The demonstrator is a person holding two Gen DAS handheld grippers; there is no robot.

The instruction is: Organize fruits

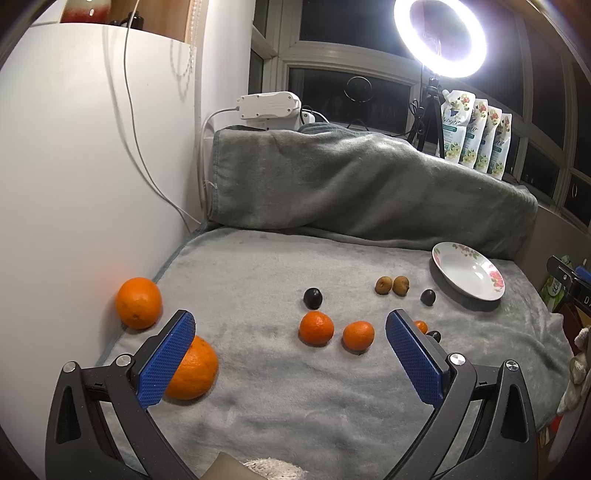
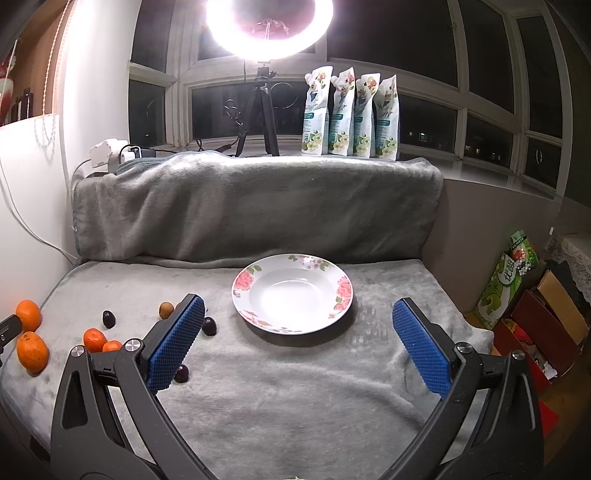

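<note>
Fruit lies scattered on a grey blanket. Two large oranges rest at the left by the white wall. Two tangerines sit mid-blanket, with dark plums and two small brown fruits behind them. A white floral plate stands empty at the right. My left gripper hangs open above the tangerines. My right gripper hovers open just short of the plate. Its left finger hides part of the small fruit.
A folded grey blanket roll backs the surface. A ring light on a tripod, several white refill pouches and a power strip stand on the window sill. Cardboard boxes and green packs crowd the floor at the right.
</note>
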